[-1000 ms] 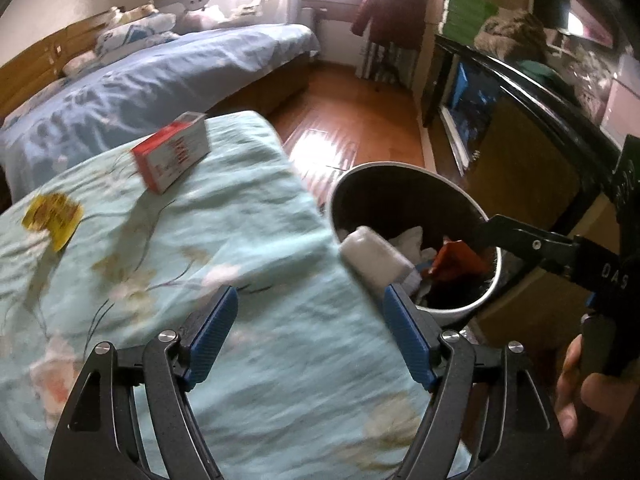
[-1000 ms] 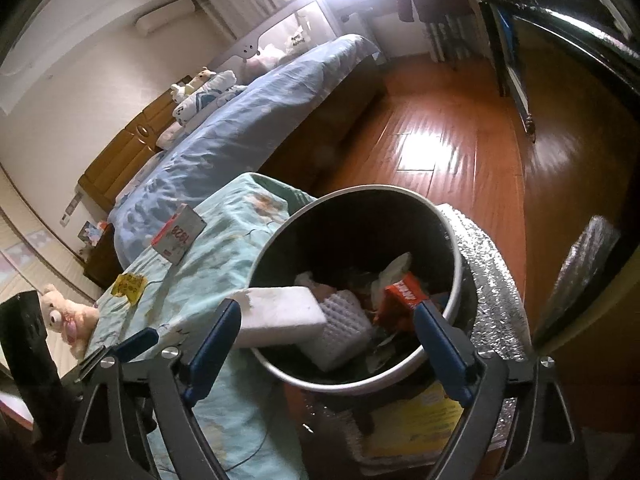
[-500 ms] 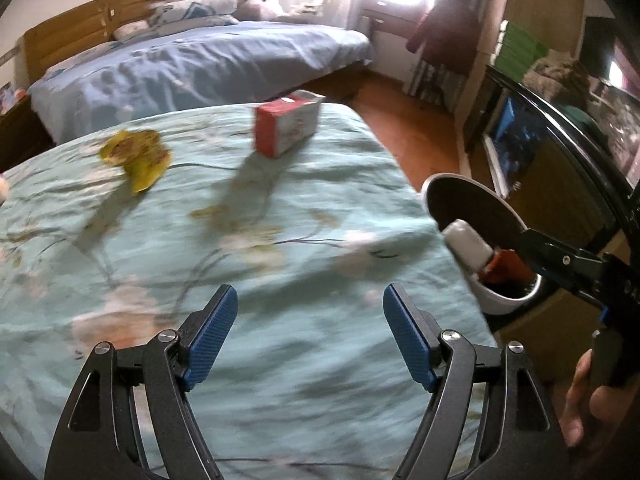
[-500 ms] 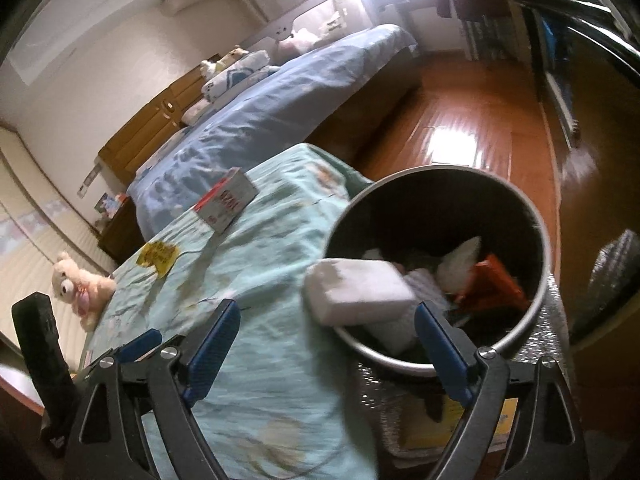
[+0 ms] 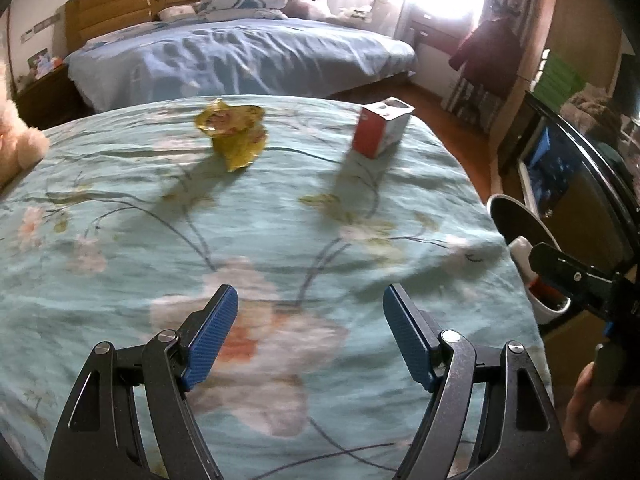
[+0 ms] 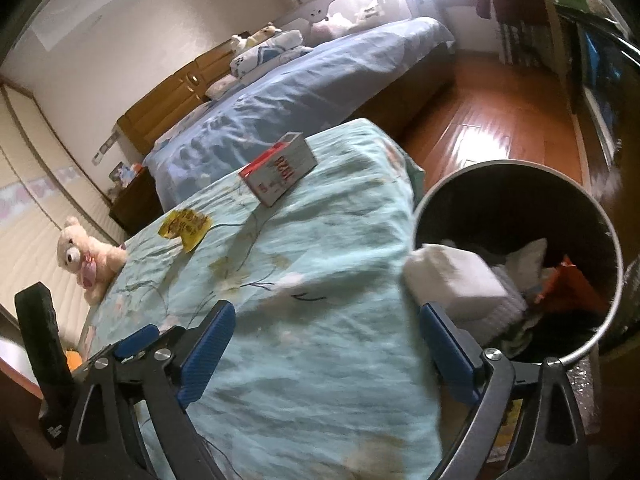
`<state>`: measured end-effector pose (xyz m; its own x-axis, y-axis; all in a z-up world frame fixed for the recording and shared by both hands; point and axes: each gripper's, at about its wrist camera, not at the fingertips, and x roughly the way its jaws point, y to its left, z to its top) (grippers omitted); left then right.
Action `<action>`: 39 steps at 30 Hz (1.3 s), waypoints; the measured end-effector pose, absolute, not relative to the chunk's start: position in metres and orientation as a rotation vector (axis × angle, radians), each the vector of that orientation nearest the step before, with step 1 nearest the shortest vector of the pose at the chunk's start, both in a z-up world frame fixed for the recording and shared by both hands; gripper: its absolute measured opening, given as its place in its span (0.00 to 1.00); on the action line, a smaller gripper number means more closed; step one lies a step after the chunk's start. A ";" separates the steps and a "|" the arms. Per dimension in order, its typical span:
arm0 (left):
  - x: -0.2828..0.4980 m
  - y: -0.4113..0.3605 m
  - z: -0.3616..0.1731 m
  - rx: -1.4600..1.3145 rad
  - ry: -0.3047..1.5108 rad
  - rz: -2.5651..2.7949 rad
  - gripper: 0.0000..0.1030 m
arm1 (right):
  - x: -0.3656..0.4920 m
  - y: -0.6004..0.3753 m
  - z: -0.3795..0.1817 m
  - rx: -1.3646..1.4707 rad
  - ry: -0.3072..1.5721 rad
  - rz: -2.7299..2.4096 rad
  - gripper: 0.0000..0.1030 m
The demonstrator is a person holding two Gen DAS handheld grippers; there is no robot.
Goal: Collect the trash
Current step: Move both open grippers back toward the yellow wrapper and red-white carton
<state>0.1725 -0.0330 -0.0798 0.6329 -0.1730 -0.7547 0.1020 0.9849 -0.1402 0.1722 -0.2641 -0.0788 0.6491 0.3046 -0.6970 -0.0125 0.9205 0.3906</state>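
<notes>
Nearest the lens, left wrist view: left gripper, jaws wide apart, nothing between the blue pads, held over the pale green floral bedspread. At the right edge of the same view, part of a hand on the other tool's handle.

Nearest the lens, right wrist view: right gripper, jaws likewise wide and empty, over the near corner of the bedspread, with the trash bin just beside its right jaw. Bin already holding a white block, crumpled white paper and an orange wrapper.

Farther across the bedspread, two pieces of trash not yet collected. Yellow wrapper: flat, crumpled, ahead of the left jaws and a little to their left, long axis running roughly away from the lens. Red-and-white carton: ahead and to the right of the left jaws, near the far right corner of the cover, on the bin's side, long axis slanting up and to the right in the right wrist view.

Judged relation for the coming reach: wrapper lying on the left gripper's side, carton on the right gripper's; both well apart from either pair of jaws, so a forward reach needed before any closing.

Beyond: teddy bear at the cover's left edge, then a blue-covered bed and wooden headboard.
</notes>
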 end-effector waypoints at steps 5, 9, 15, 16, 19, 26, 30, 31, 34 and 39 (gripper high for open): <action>0.178 -0.018 -0.082 -0.102 0.876 -0.134 0.75 | 0.183 -0.250 -0.083 0.357 0.859 0.201 0.92; 0.185 -0.009 -0.082 -0.115 0.878 -0.121 0.75 | 0.192 -0.241 -0.086 0.349 0.864 0.209 0.92; 0.197 0.001 -0.081 -0.122 0.878 -0.102 0.75 | 0.207 -0.229 -0.090 0.341 0.874 0.220 0.92; 0.198 0.003 -0.081 -0.123 0.878 -0.100 0.75 | 0.210 -0.227 -0.090 0.341 0.876 0.223 0.92; 0.205 0.007 -0.083 -0.125 0.878 -0.093 0.75 | 0.216 -0.222 -0.091 0.338 0.878 0.230 0.92; 0.219 0.013 -0.086 -0.123 0.884 -0.090 0.75 | 0.239 -0.209 -0.093 0.321 0.876 0.239 0.92; 0.230 0.018 -0.088 -0.124 0.888 -0.082 0.75 | 0.252 -0.204 -0.096 0.317 0.883 0.234 0.92; 0.232 0.020 -0.088 -0.124 0.889 -0.080 0.75 | 0.256 -0.203 -0.097 0.322 0.885 0.234 0.92; 0.242 0.025 -0.089 -0.126 0.889 -0.071 0.75 | 0.265 -0.201 -0.099 0.323 0.890 0.231 0.92; 0.258 0.031 -0.087 -0.129 0.884 -0.063 0.75 | 0.282 -0.196 -0.099 0.323 0.886 0.226 0.92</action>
